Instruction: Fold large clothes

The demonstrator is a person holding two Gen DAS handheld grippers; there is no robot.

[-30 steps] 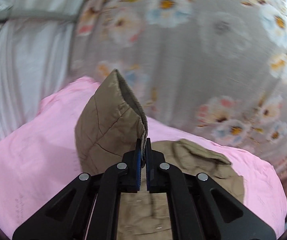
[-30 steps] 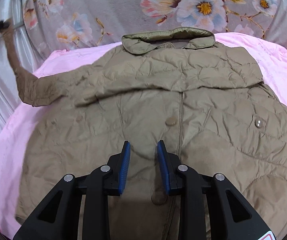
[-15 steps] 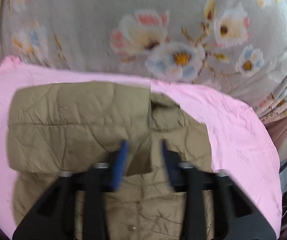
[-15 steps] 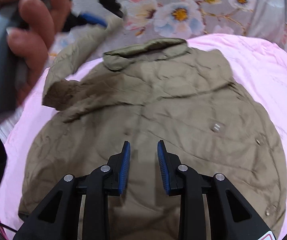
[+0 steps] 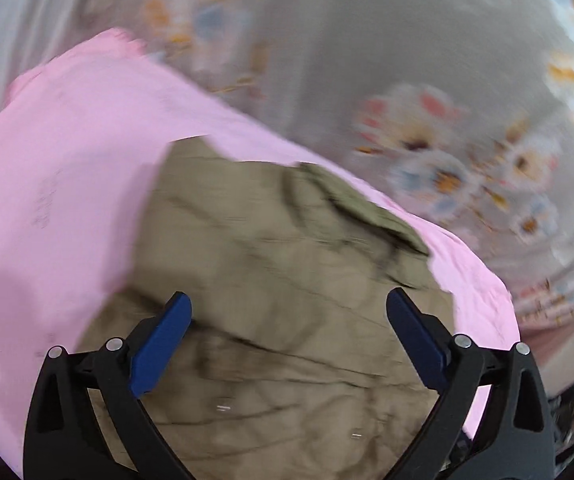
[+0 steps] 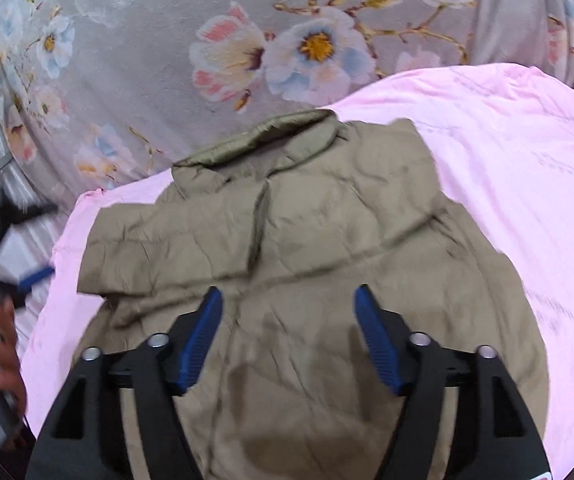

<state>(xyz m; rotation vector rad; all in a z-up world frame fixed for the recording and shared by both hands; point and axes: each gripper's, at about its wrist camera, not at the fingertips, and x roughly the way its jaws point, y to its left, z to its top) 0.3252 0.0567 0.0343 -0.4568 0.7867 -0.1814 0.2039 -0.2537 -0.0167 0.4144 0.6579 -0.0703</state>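
Note:
A khaki quilted jacket (image 6: pixel 307 240) lies flat on a pink sheet (image 6: pixel 507 168), collar (image 6: pixel 263 140) toward the far side. Its left sleeve (image 6: pixel 159 252) is folded across the chest. My right gripper (image 6: pixel 287 300) is open and empty, hovering over the jacket's middle. In the blurred left wrist view the jacket (image 5: pixel 287 272) fills the centre, and my left gripper (image 5: pixel 287 304) is wide open and empty above it.
A grey floral cloth (image 6: pixel 287 40) hangs behind the pink sheet (image 5: pixel 67 180). The left hand (image 6: pixel 3 360) holding the other gripper shows at the right wrist view's left edge. White fabric (image 6: pixel 19 248) lies at the left.
My left gripper let go of the sleeve, which now lies folded across the chest, and opened wide. My right gripper also opened wider.

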